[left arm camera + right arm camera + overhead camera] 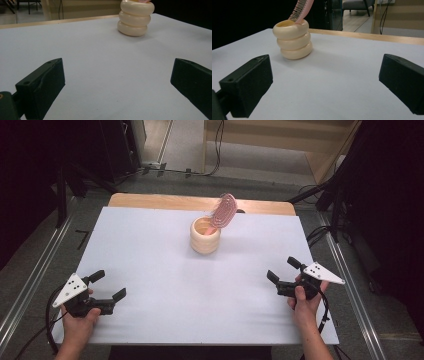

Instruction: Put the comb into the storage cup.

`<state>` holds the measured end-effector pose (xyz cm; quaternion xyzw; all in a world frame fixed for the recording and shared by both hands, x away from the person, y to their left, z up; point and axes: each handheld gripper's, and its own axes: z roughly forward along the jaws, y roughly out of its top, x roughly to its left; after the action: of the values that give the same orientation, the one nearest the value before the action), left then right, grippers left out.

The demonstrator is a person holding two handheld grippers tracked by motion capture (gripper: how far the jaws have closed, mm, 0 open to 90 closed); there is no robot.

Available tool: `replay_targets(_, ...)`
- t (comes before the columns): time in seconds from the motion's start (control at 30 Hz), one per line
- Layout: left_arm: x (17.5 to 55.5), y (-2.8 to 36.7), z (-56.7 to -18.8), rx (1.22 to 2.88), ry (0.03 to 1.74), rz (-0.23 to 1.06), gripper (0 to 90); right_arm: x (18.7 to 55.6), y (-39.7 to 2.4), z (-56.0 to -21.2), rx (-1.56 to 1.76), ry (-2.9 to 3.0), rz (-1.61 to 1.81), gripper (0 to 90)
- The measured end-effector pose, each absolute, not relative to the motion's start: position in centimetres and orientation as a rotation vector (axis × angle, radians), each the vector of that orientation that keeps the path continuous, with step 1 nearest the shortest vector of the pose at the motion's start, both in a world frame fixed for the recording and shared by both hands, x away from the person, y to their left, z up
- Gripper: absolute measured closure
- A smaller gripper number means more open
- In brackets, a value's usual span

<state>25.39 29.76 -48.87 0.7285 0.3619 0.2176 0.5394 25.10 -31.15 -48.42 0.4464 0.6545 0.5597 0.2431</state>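
Grippers rest low over the white table, 1 in each of my hands, both with jaws spread wide and holding nothing. My left gripper [106, 285] sits near the front left corner; my right gripper [283, 270] sits near the right edge. Between them and well beyond, toward the middle of the back edge, stands a cream cup [205, 235] shaped like 3 stacked rings. A pink brush [223, 212] leans in it, bristle head up and tilted toward the back right.

Risks as I judge them: the brush is top-heavy and off-centre, so grabbing its head from 1 side could tip the cup. The cup looks light; a jaw bumping its rounded wall may push it toward the back edge. Pulling the brush out at an angle could drag the cup along.
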Motion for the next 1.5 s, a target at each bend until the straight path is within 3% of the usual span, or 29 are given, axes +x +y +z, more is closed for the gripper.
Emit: replay_targets(1.5,25.5,29.7,-48.8,1.737,0.855,0.516,0.0,19.7,-36.5,-51.1,1.271,1.761,1.451,0.0)
